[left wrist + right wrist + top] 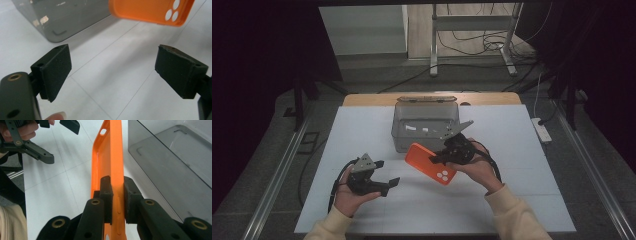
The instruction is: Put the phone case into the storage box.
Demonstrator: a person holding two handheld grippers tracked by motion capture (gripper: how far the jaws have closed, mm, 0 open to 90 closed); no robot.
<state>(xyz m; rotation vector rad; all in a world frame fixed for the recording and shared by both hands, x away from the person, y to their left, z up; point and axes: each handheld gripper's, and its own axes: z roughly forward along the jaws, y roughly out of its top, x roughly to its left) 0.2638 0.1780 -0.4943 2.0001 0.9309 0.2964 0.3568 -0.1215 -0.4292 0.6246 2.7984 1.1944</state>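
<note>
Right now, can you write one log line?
right gripper: shut on orange phone case | left gripper: open | grey box: behind

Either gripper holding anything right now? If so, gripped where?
The right gripper is clamped on one long side wall of the orange phone case, holding it off the table. The left gripper is open, holding nothing.

The left gripper (pixel 112 72) holds its 2 black jaws wide apart over the white table (pixel 110 82), nothing between them. Beyond them an orange case (pixel 145 11) with 3 round holes hangs near a grey bin (pixel 65 17).
</note>
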